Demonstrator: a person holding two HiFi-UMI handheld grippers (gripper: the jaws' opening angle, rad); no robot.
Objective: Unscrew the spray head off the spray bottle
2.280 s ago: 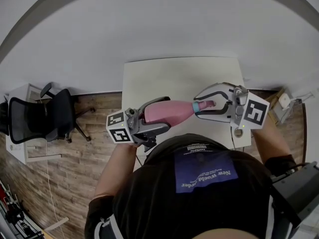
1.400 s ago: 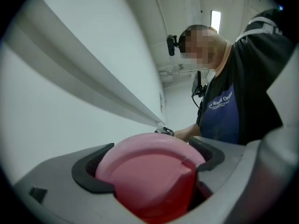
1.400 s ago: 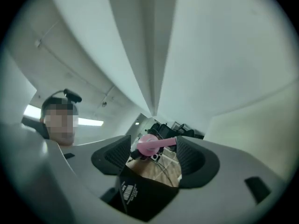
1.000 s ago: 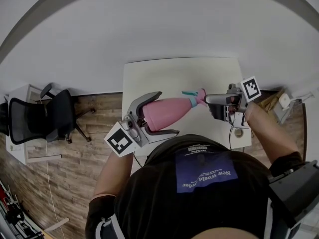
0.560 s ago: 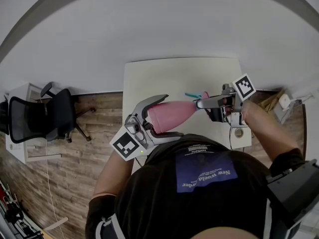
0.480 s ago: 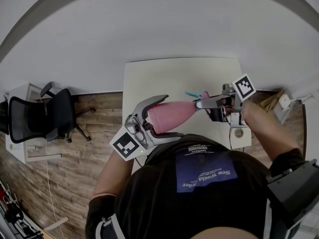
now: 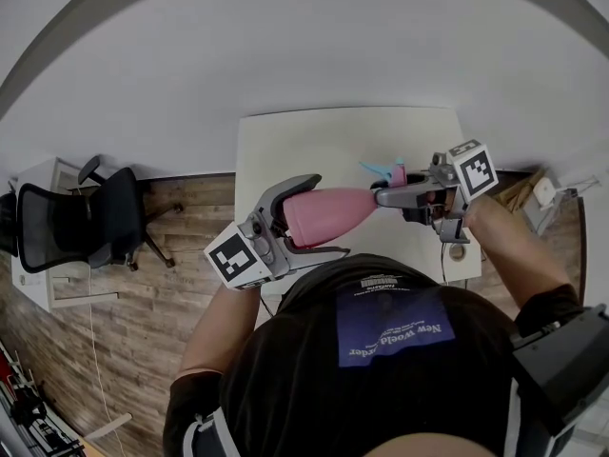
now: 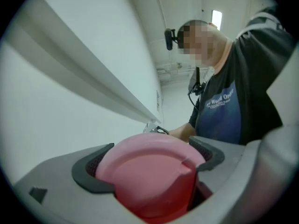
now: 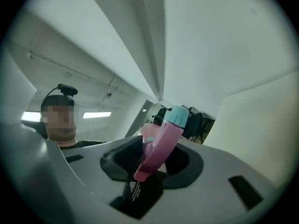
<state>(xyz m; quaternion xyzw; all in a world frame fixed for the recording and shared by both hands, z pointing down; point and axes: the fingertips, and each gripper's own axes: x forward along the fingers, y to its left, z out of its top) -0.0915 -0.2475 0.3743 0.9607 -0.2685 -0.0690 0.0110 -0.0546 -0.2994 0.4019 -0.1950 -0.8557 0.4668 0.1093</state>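
A pink spray bottle [image 7: 328,212] lies on its side in the air above the white table [image 7: 324,146]. My left gripper [image 7: 319,215] is shut on its body. In the left gripper view the bottle's round base [image 8: 149,171] fills the space between the pads. The pink and teal spray head [image 7: 390,173] points right, into my right gripper [image 7: 385,196]. In the right gripper view the spray head [image 9: 163,141] stands between the jaws of the right gripper [image 9: 152,160]. Those jaws are closing, and a small dark gap still shows beside the head.
A black office chair [image 7: 90,222] stands on the wood floor to the left. A small round object [image 7: 457,253] and a cable lie near the table's front right corner. The person's body fills the lower part of the head view.
The right gripper has rolled and drawn its jaws in around the spray head. The left gripper has turned a little with the bottle, and the nozzle has moved slightly right and up.
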